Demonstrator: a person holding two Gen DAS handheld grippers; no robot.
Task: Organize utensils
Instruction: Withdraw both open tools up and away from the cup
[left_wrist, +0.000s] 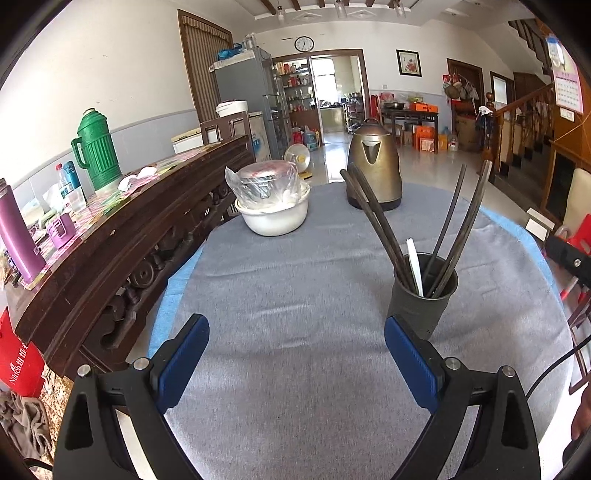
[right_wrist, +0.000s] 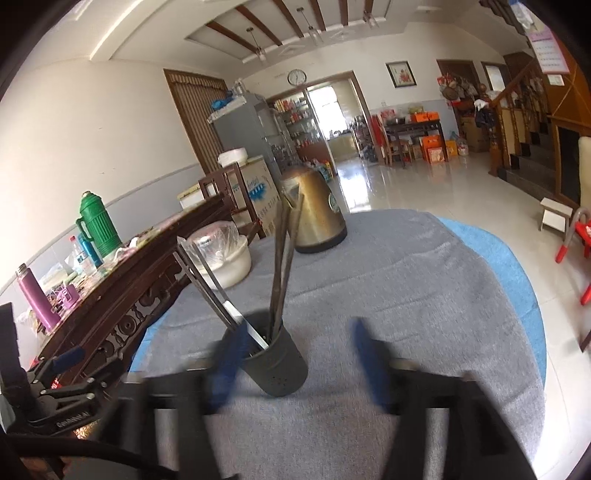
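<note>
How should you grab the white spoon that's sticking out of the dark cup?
Grip the flat white plastic spoon by its exposed upper handle, coming down from above. It stands nearly upright in the dark round utensil cup, its lower part hidden inside, so only the top is free. Long dark chopsticks lean out on both sides; pinching across the thin flat faces probably fits between them.

Daylight enters through the far doorway (left_wrist: 325, 77), bright and even. Glare on the tiled floor (right_wrist: 417, 184). Soft shadows on the tabletop (left_wrist: 295, 288). Left view sharp. Right view: right tool (right_wrist: 295, 354) heavily motion-blurred. Strong fisheye curvature, dark vignetted corners.
</note>
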